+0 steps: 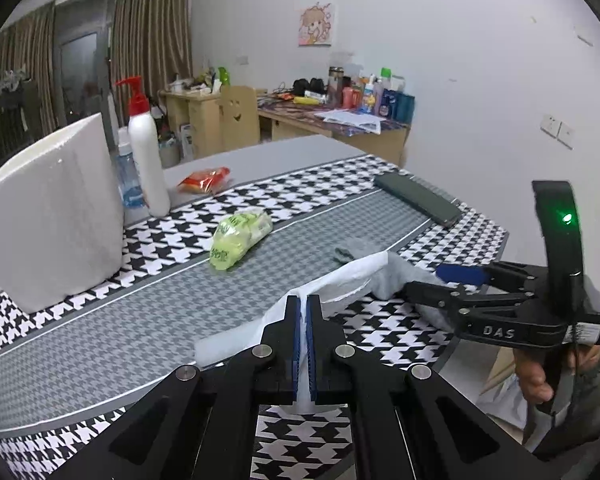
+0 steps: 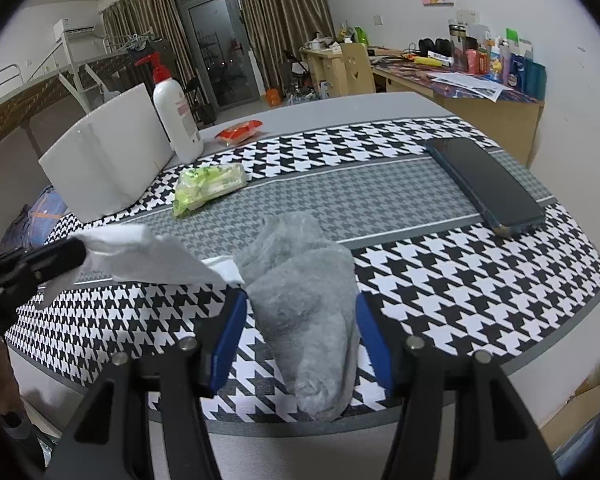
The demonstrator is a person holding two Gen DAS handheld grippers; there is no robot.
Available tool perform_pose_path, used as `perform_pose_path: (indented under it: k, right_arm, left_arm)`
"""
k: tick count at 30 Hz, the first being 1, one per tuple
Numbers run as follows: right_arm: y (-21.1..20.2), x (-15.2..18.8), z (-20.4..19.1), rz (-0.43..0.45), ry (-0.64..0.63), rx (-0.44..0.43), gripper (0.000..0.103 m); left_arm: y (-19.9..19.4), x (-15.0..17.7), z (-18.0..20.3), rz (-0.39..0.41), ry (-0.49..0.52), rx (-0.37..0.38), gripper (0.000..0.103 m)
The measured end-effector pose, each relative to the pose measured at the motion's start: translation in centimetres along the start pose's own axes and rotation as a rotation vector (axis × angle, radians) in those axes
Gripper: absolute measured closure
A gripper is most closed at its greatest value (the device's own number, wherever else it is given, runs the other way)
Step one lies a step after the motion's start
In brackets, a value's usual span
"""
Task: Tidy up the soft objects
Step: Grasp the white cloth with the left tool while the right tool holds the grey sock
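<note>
On the houndstooth-patterned bench, near its front edge, lies a grey fuzzy sock, folded over itself, its toe end reaching the bench's rim. The right tongs stand released, one blue pad on either side of the sock; whether the pads touch the fabric cannot be told. The left tongs are clenched on a thin white tissue sheet, which stretches from their tips toward the sock; in the right wrist view the sheet hangs taut from the tongs' tips, lifted off the cloth, and its far corner meets the sock's left side.

Behind the sock, on the grey middle stripe, a crumpled green-and-yellow plastic packet lies by itself, well apart. A large white foam block stands upright at the left, with a white pump bottle with a red top just beside it and a small clear bottle with a blue label between them. Further back rests a red-and-orange snack wrapper. At the right, a dark flat phone lies aslant, apart from the sock. Nothing stands between the sock and the right tongs; only the tissue crosses the space at its left.
</note>
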State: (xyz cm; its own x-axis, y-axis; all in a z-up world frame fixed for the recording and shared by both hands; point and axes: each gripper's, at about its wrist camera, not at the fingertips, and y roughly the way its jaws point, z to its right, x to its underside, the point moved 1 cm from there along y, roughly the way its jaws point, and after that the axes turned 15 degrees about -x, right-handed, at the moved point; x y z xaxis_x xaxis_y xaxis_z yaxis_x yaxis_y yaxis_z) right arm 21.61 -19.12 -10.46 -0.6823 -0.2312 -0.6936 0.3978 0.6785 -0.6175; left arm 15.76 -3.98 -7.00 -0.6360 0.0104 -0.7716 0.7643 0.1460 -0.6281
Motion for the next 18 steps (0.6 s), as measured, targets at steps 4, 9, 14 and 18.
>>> perform_pose_path:
  k: [4, 9, 14, 18]
  right_arm:
    - [0.1, 0.1, 0.0, -0.007, -0.002, 0.000, 0.041]
    - [0.3, 0.2, 0.3, -0.011, 0.012, 0.002, 0.041]
    - [0.8, 0.3, 0.5, -0.022, 0.016, 0.004, 0.041]
    - [1.1, 0.4, 0.4, -0.029, 0.015, 0.003, 0.041]
  left_arm:
    - [1.3, 0.7, 0.4, -0.031, 0.018, -0.002, 0.097]
    - [2.6, 1.5, 1.1, -0.067, 0.041, -0.006, 0.065]
    - [3.3, 1.7, 1.9, -0.052, 0.081, -0.044, 0.050]
    - [4.4, 1.8, 2.4, -0.066, 0.107, -0.062, 0.049]
